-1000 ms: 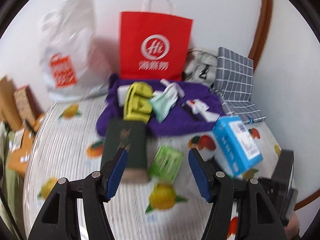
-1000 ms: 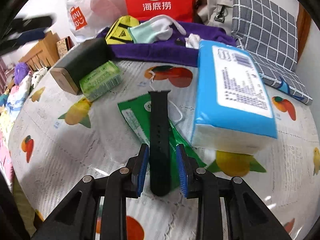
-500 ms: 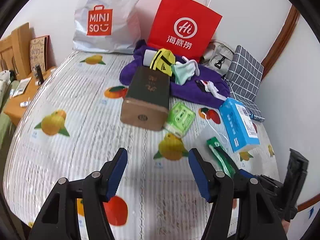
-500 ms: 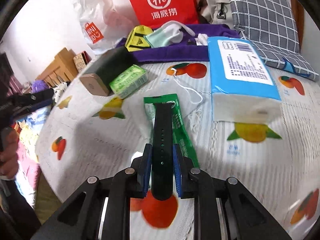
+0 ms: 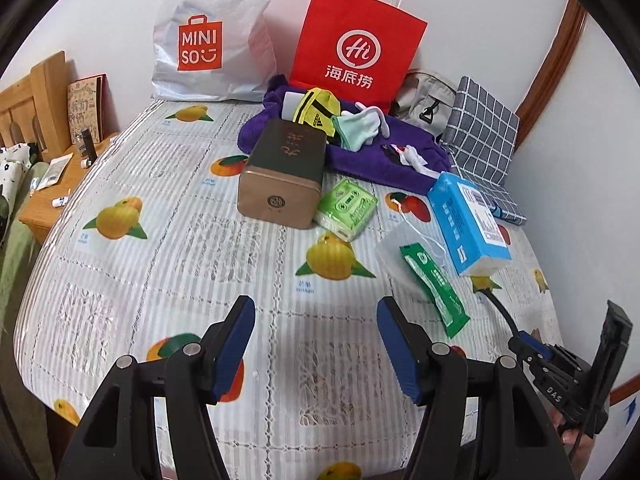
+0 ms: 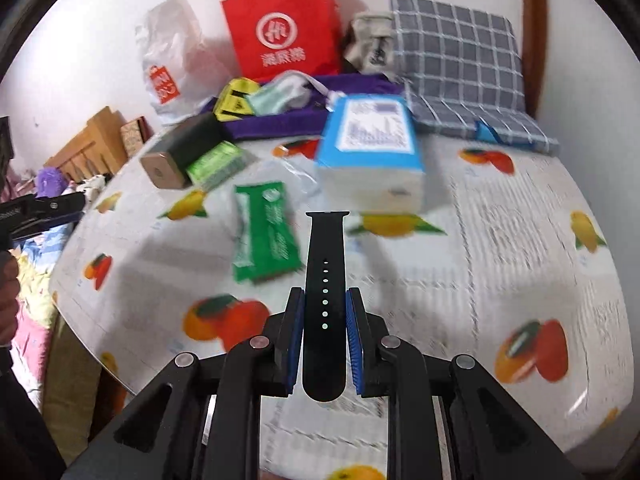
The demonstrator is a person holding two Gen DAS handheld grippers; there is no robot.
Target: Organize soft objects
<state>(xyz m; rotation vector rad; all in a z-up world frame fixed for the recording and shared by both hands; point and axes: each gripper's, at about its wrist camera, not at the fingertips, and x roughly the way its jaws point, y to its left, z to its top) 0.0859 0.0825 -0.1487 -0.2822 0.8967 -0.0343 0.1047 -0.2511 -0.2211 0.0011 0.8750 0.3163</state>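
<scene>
My right gripper [image 6: 325, 300] is shut on a black watch strap [image 6: 325, 264], which sticks out forward above the fruit-print tablecloth [image 6: 500, 240]. The strap hangs clear of the green packet [image 6: 266, 236] to its left. In the left wrist view the strap [image 5: 496, 304] and the right gripper [image 5: 532, 344] show at the lower right. My left gripper [image 5: 316, 332] stands open over the cloth with nothing between its fingers. A purple towel [image 5: 360, 160] at the back carries a pale green face mask [image 5: 356, 130] and a yellow pouch [image 5: 316, 114].
A dark tin box [image 5: 284, 172], a green tissue pack [image 5: 348, 208] and a blue tissue box [image 5: 468, 224] lie mid-table. A red paper bag [image 5: 356, 44], a white Miniso bag [image 5: 212, 32], a grey pouch [image 5: 424, 104] and a checked cushion [image 5: 480, 136] line the wall. A wooden nightstand [image 5: 52, 184] stands left.
The right gripper closed on the strap, lifted it off the green packet and carried it right. The left gripper drew back from the tin box toward the near table edge.
</scene>
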